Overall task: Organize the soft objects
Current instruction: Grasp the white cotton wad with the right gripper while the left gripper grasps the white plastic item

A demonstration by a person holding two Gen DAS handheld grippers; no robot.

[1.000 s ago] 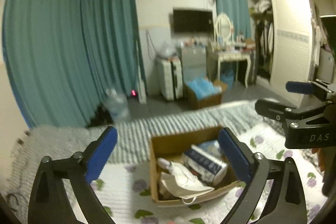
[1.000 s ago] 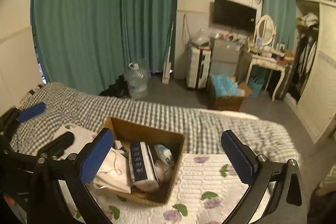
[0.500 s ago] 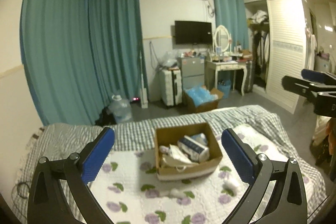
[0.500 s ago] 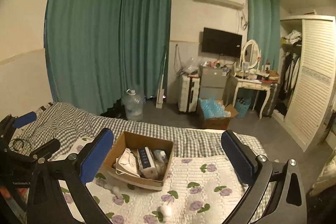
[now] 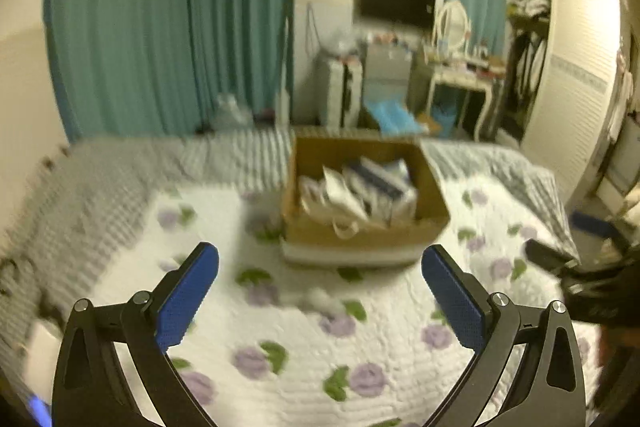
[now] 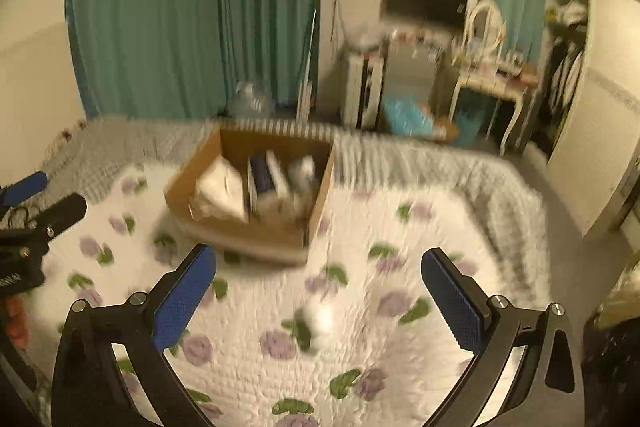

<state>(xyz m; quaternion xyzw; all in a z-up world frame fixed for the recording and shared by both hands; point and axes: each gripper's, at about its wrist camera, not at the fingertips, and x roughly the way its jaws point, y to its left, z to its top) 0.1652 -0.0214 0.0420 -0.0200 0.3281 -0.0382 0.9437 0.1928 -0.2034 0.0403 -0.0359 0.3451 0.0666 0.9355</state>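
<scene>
- Soft white lump [image 6: 318, 319] lies on the flowered quilt [image 6: 420, 367] at 12 o'clock of the right tool [image 6: 319, 277], both empty prongs spread wide.
- Left tool [image 5: 320, 277], also spread and empty, sees it [image 5: 320, 301] at 12 too.
- Right looks nearer, I judge.
- The cardboard box [image 6: 316, 223] sits beyond, at 11 o'clock.

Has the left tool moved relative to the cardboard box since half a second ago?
Yes. The left tool has come in toward the cardboard box and down toward the floral quilt; the box now sits closer and larger.
</scene>
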